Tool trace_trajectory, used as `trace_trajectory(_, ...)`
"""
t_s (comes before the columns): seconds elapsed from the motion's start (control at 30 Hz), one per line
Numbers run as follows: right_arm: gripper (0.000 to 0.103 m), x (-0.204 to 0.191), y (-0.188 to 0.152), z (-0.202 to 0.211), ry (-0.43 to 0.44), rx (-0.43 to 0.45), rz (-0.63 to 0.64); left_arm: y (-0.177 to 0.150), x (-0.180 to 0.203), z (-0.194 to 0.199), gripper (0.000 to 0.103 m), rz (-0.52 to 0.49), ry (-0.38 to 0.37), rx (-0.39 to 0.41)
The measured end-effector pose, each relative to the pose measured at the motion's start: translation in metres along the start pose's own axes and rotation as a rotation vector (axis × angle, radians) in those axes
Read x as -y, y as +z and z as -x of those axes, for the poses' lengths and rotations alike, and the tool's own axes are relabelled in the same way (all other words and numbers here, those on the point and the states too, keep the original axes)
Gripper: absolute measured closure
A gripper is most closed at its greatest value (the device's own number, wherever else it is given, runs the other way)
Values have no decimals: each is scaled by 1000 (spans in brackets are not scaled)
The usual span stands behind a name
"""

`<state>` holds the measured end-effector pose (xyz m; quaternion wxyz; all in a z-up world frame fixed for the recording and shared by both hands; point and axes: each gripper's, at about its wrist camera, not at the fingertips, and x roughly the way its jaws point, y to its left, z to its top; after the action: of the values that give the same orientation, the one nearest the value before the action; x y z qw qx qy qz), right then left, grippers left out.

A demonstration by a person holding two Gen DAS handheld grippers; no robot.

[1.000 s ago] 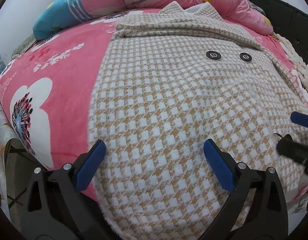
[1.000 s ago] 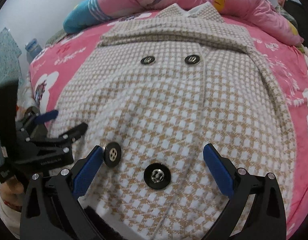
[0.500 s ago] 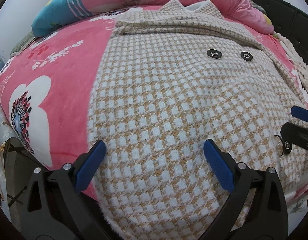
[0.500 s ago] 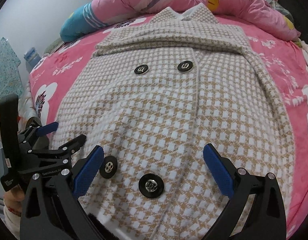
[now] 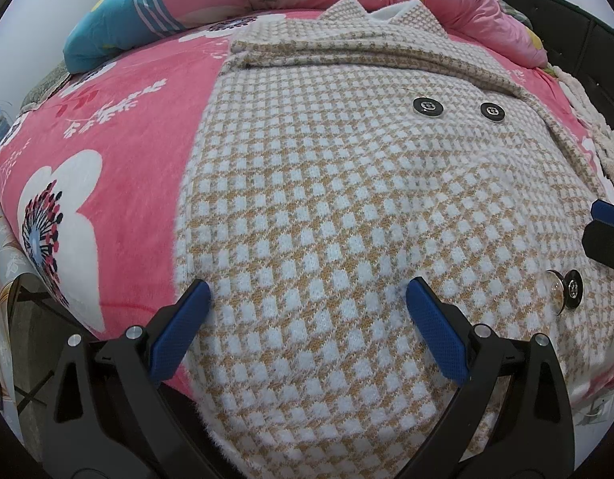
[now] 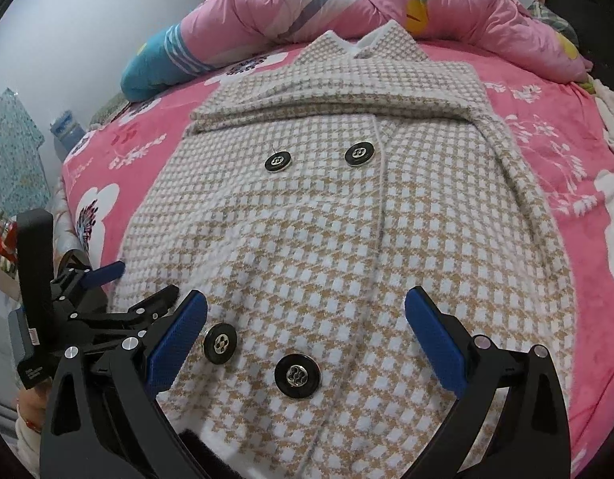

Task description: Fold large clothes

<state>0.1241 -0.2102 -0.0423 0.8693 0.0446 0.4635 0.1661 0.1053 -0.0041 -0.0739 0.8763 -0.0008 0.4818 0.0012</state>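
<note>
Both jaws gape over the houndstooth coat [image 6: 315, 239].

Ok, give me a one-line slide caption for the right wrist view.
Open right gripper over the hem of a checked coat spread on a pink bed.

Coat [image 6: 327, 239] hem hidden behind right claw [image 6: 307, 327], cut off below
</note>
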Motion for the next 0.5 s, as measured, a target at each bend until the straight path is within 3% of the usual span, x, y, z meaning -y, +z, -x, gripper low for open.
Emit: trace_trajectory(0.5,6,2,0,10,9,32,-2,-1,0,0,8,7,0,-6)
